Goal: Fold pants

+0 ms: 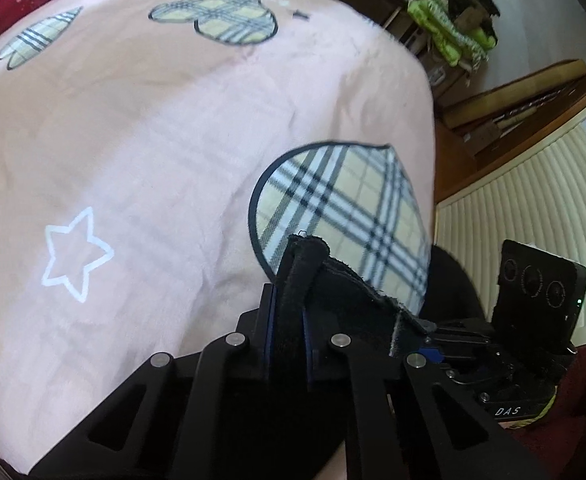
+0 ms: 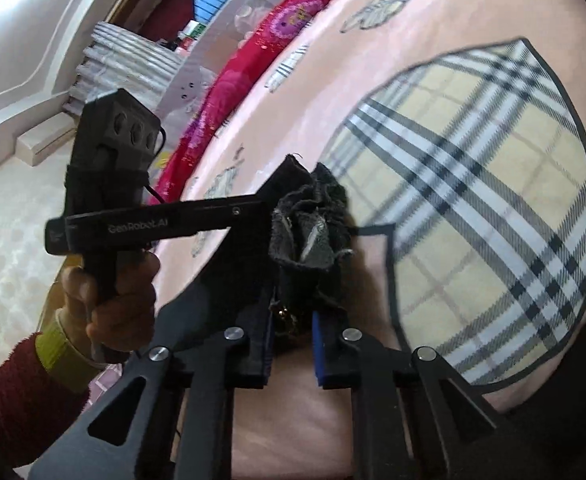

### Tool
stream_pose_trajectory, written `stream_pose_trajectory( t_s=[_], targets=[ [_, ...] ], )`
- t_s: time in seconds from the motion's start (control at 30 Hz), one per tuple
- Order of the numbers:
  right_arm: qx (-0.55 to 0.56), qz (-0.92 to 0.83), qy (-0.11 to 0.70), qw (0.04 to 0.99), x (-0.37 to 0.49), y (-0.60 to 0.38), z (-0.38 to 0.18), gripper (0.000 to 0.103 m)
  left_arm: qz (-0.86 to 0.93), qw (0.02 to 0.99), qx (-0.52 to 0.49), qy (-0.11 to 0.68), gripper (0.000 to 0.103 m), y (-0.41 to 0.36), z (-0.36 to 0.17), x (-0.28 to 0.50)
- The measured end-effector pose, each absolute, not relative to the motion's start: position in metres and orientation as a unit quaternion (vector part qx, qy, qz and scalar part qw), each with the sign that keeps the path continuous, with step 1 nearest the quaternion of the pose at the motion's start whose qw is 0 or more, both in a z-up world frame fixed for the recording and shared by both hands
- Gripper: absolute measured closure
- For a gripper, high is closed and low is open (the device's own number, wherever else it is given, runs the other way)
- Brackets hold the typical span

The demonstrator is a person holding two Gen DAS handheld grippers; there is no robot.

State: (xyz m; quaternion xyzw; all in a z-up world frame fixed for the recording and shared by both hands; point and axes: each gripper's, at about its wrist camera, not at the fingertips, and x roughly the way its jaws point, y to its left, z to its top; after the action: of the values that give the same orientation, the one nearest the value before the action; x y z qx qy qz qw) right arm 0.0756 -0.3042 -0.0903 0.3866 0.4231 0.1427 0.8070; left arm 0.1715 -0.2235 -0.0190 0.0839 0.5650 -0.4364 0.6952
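The black pants (image 1: 333, 280) hang bunched over the near edge of the pink bedsheet (image 1: 153, 140), just by its big plaid patch (image 1: 345, 208). The left tool (image 1: 289, 316) is clamped on a thick band of the cloth, likely the waistband. The right tool (image 2: 293, 320) pinches a gathered, frayed wad of the same fabric. The pants look soft, limp and light; held by bunches they will sag, so grips at the waistband corners should spread them flatter.
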Motion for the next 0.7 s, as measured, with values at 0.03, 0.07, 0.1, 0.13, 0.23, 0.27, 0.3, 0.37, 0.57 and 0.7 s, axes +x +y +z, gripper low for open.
stream_pose_trajectory(
  t_s=[0.03, 0.07, 0.1, 0.13, 0.23, 0.27, 0.3, 0.37, 0.57, 0.7],
  targets=[
    [0.386, 0.15, 0.419, 0.808, 0.077, -0.303, -0.086, 0.086, -0.438, 0.7, 0.076, 0.559, 0.094, -0.218, -0.012, 0.17],
    [0.386, 0.159, 0.413, 0.809, 0.077, -0.301, -0.081, 0.086, -0.44, 0.703, 0.071, 0.555, 0.094, -0.213, -0.007, 0.168],
    [0.384, 0.168, 0.408, 0.811, 0.078, -0.298, -0.075, 0.086, -0.442, 0.709, 0.058, 0.546, 0.094, -0.205, 0.002, 0.166],
    [0.382, 0.18, 0.402, 0.813, 0.08, -0.295, -0.068, 0.086, -0.442, 0.714, 0.048, 0.541, 0.094, -0.198, 0.009, 0.164],
    [0.37, 0.216, 0.384, 0.818, 0.085, -0.281, -0.047, 0.086, -0.441, 0.729, 0.024, 0.523, 0.094, -0.178, 0.029, 0.158],
    [0.365, 0.226, 0.38, 0.819, 0.087, -0.276, -0.041, 0.086, -0.44, 0.735, 0.014, 0.516, 0.094, -0.168, 0.037, 0.155],
    [0.361, 0.239, 0.375, 0.82, 0.089, -0.269, -0.034, 0.086, -0.439, 0.74, 0.006, 0.509, 0.094, -0.16, 0.044, 0.152],
    [0.355, 0.262, 0.368, 0.818, 0.093, -0.257, -0.023, 0.086, -0.435, 0.751, -0.007, 0.496, 0.094, -0.142, 0.057, 0.147],
    [0.335, 0.334, 0.365, 0.802, 0.107, -0.216, -0.003, 0.086, -0.415, 0.778, -0.05, 0.47, 0.094, -0.083, 0.085, 0.129],
    [0.327, 0.376, 0.374, 0.782, 0.12, -0.188, 0.001, 0.086, -0.393, 0.795, -0.076, 0.455, 0.094, -0.04, 0.093, 0.118]
  ],
)
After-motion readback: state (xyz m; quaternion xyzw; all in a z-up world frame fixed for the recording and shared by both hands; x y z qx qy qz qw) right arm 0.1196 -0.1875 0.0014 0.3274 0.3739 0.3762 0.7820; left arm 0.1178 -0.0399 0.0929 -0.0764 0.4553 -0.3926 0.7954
